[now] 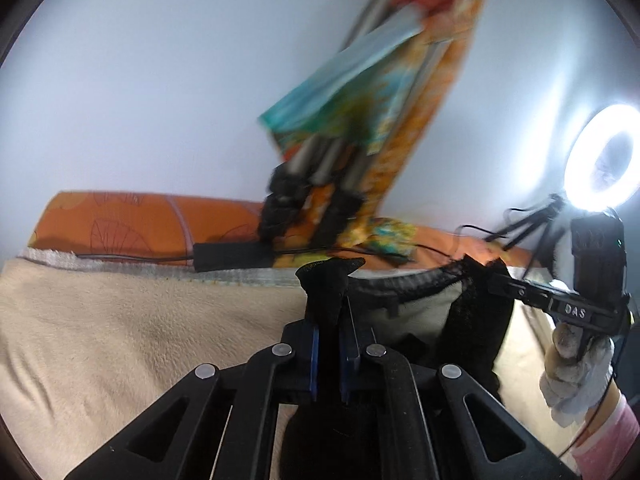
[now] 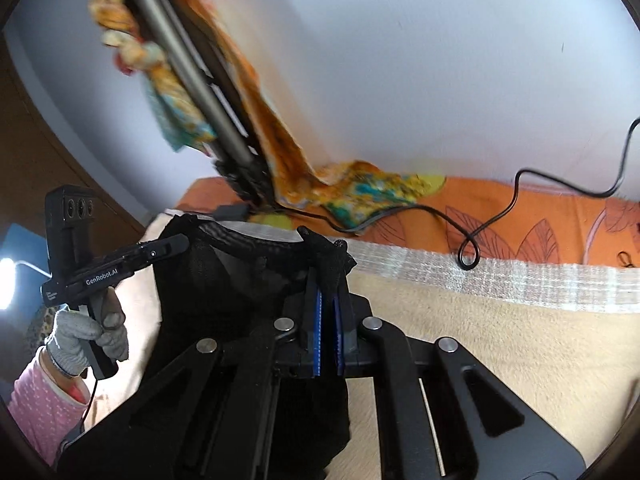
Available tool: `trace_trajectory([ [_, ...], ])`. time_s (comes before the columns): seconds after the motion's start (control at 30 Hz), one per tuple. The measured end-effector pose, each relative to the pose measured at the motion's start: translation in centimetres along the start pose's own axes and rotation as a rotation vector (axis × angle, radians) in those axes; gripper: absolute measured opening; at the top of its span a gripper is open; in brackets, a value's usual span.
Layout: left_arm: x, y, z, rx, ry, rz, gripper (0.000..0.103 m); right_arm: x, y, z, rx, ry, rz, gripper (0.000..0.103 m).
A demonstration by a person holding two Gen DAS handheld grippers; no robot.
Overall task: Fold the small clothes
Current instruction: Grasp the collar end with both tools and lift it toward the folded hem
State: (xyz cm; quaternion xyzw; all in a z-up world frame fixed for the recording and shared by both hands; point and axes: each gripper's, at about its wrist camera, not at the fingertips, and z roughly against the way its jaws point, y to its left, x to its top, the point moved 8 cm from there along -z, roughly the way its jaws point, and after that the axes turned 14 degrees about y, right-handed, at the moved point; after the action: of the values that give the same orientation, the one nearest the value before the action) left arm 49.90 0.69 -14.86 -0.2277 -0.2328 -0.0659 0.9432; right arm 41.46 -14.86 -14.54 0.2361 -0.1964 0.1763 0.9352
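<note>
A small black garment (image 1: 472, 320) with an elastic waistband hangs stretched between both grippers, lifted above a beige blanket (image 1: 120, 320). My left gripper (image 1: 329, 312) is shut on one black corner of it. My right gripper (image 2: 328, 300) is shut on the other corner; the garment (image 2: 224, 288) drapes down to its left. Each gripper shows in the other's view: the right one (image 1: 532, 292) at the right, the left one (image 2: 152, 254) at the left, both pinching the waistband ends.
An orange patterned pillow (image 1: 140, 224) lies behind the blanket. A tripod (image 1: 316, 184) draped with colourful cloth leans against the white wall. A lit ring light (image 1: 604, 160) stands at the right. A black cable (image 2: 516, 200) loops over the orange bedding.
</note>
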Motion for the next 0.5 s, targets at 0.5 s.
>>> trace_trajectory([
  [0.5,-8.1,-6.8,10.7,0.000,-0.052,-0.132,0.004,-8.1,8.3,10.1,-0.011,-0.074,0.109,0.006],
])
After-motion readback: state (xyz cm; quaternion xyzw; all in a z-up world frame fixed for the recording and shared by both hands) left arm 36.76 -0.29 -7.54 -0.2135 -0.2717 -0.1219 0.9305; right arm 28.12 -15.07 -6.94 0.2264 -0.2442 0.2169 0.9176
